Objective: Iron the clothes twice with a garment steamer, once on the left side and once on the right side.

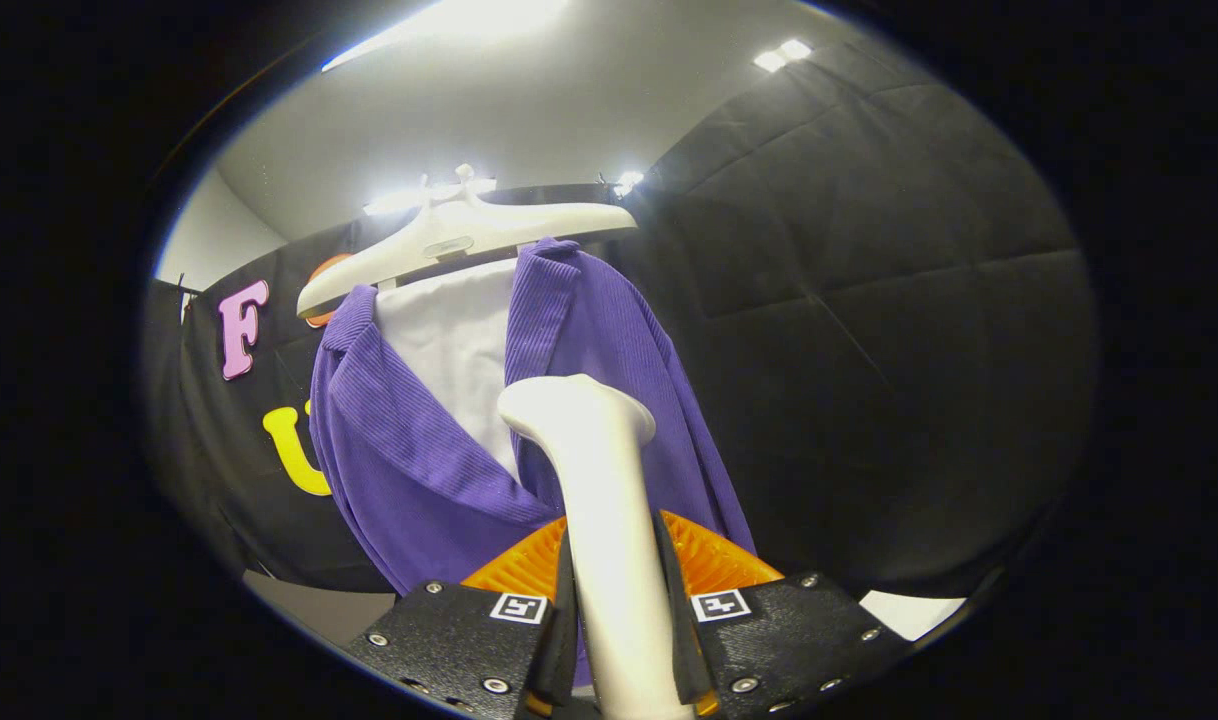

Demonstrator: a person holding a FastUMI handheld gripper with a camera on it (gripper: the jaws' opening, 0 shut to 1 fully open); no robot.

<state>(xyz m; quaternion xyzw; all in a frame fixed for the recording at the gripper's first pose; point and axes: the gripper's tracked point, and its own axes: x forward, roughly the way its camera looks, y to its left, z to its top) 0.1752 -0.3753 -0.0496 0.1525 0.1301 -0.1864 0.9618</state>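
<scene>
A purple corduroy jacket (419,470) over a white inner layer (454,340) hangs on a white hanger (449,240) in front of the booth's black wall. My gripper (614,570) is shut on the handle of a white garment steamer (594,480), both fingers pressing on its sides. The steamer's head points up and toward the jacket, close to the right lapel just below the collar opening. I cannot tell whether the head touches the cloth.
The black quilted booth wall (869,330) stands behind and to the right of the jacket. A pale surface (319,605) shows below the jacket's left side, and another pale patch (909,612) lies beyond the right finger.
</scene>
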